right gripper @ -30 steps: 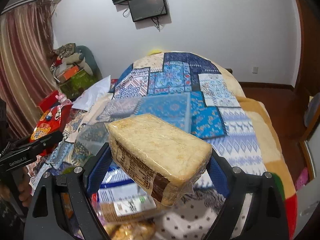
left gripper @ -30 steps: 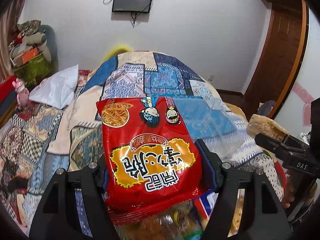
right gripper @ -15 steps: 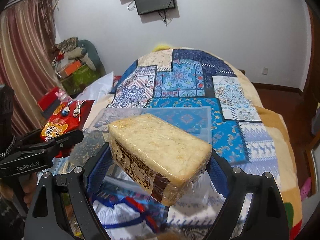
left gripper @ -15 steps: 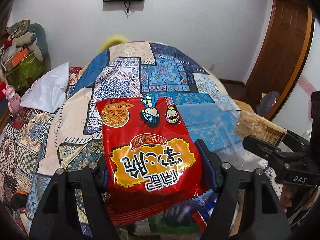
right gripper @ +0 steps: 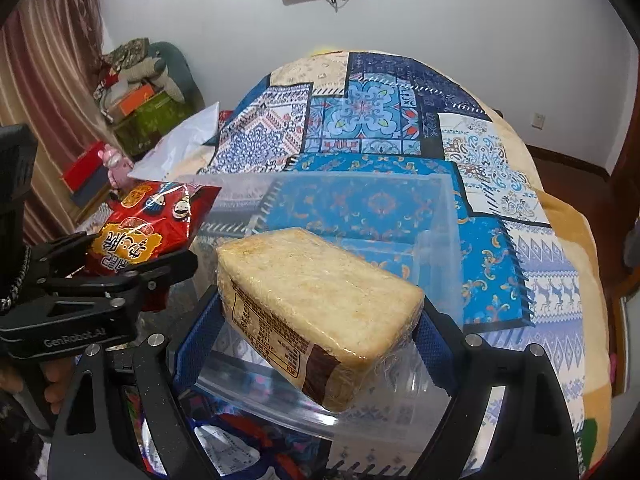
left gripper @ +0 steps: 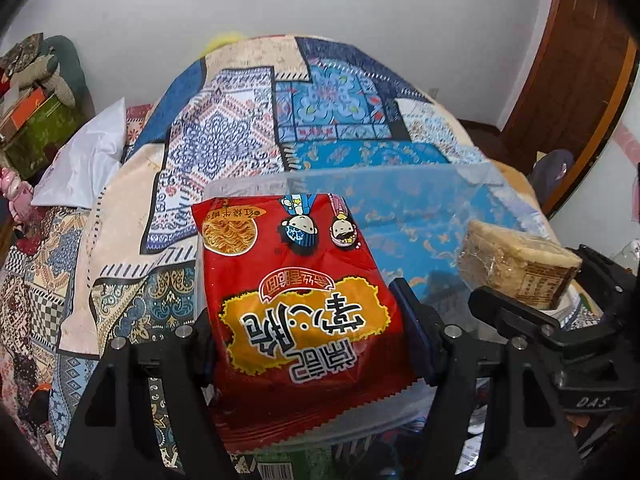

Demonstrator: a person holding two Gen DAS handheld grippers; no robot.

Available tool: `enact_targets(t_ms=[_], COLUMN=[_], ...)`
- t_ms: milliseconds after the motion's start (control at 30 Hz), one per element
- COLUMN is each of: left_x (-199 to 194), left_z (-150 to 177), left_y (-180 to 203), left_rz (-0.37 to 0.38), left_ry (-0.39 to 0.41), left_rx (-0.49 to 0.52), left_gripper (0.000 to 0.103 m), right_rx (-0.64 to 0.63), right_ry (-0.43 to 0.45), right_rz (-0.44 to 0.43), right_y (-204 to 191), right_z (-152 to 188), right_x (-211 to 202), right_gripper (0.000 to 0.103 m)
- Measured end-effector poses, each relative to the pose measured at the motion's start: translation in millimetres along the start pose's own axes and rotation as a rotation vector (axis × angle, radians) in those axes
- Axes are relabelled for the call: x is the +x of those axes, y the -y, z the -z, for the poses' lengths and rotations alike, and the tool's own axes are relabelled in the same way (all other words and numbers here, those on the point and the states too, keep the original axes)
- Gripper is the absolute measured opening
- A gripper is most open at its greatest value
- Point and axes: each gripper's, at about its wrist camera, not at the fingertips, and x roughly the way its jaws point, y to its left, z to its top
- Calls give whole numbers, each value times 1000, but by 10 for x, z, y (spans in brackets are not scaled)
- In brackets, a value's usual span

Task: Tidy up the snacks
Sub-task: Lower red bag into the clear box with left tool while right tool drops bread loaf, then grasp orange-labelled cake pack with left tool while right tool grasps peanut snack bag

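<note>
My left gripper [left gripper: 308, 320] is shut on a red noodle-snack bag [left gripper: 296, 296] with yellow lettering and cartoon figures, held over the near left part of a clear plastic bin [left gripper: 472, 184]. My right gripper [right gripper: 320, 312] is shut on a plastic-wrapped block of pale bread [right gripper: 316, 300] with a label on its side, hovering over the same clear bin [right gripper: 440, 216]. The right wrist view shows the red bag [right gripper: 148, 228] and the left gripper [right gripper: 116, 264] at the left. In the left wrist view the bread [left gripper: 516, 260] sits at the right.
The bin rests on a bed with a patchwork quilt [right gripper: 372, 116]. A white pillow [left gripper: 84, 156] and stacked boxes [right gripper: 144, 108] lie at the left, a wooden door [left gripper: 576, 64] at the right. More packaged snacks [right gripper: 240, 440] lie below the bin's near edge.
Both grippers have moved forward and down over the clear bin, which now lies under the bag and the bread. Both grips are unchanged.
</note>
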Motion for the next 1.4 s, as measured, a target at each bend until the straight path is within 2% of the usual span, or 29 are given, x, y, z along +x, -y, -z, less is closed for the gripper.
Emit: enact_targets(t_ms=[100,267,467,567,700,800,1067,1300,1400], left_x=[29,-113,-573,-881,-1288,-1500,-1726,-1523,-1383], left_z=[15,16,32,81,287,503,1233,1803,2008], left_y=[-30,-40,-72,-110,-125,-160,-269,-446,-488], left_rz=[3,-3,3,-5,-38,-51,-82,-110,-97], left_ry=[-18,10,78,121,177,189,146,34,-13], left_rx=[-15,-16,-14,-15,1,-3,-28,-110,-148], left_gripper=[74,80,80,87,92,97,97,97,97], right_rx=[-22,-17,1,-2,-8,-5,-14,11,18], right_ry=[-8,-4,37,71,122,146,153,106,63], right_rz=[23,8,10,17,24,22,43,40,41], right_y=[-23,-26,-21,-58,-139,-180,-340,-393,-401], right_z=[13,12,29,60,158,251,664,1020,1175], right_x=[24,-68,-372,-598,-982,-1185,-1496,-1450,-1342], right_gripper=[88,88,88,88,88,90,90,90,90])
